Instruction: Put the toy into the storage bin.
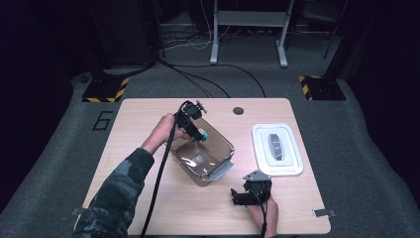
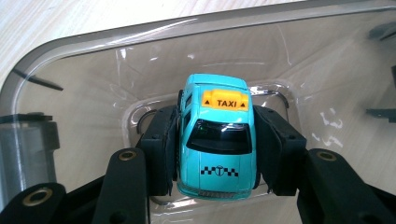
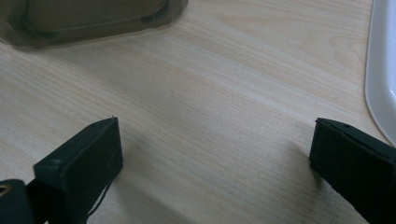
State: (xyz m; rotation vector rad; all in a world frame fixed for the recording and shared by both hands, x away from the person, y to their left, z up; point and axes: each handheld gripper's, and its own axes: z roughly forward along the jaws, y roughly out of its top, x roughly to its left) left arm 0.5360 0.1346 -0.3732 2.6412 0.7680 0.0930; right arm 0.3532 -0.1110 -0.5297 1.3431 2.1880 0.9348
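Pinching a turquoise toy taxi (image 2: 217, 140) by its two sides, the left gripper (image 1: 198, 133) is held above the open top of a clear, smoke-tinted plastic container (image 1: 224, 140) that stands near the middle of the desk (image 1: 138, 119). In the left gripper view, the fingers (image 2: 161, 149) press against the flanks of the car, whose yellow roof sign reads TAXI; the car is held clear of the container floor, and the container's rounded rim curves across the top of that view. The container sits at an angle to the desk edges, with a grey latch tab (image 1: 221, 171) at its near right corner. A white lid (image 1: 277, 148) with a grey insert lies flat on the desk to the right of the container, apart from it. The right gripper (image 1: 242, 197) rests low over the near part of the desk, just in front of the container's latch corner and left of the lid's near end. Its fingers (image 3: 81, 161) are spread wide with bare wood between them, and nothing is held. In the right gripper view, the container's base shows at the upper left and the lid's white edge at the far right. A round hole (image 1: 238, 110) marks the far edge of the desk, and a black cable (image 1: 161, 178) trails from the left gripper across the person's sleeve (image 1: 119, 191).
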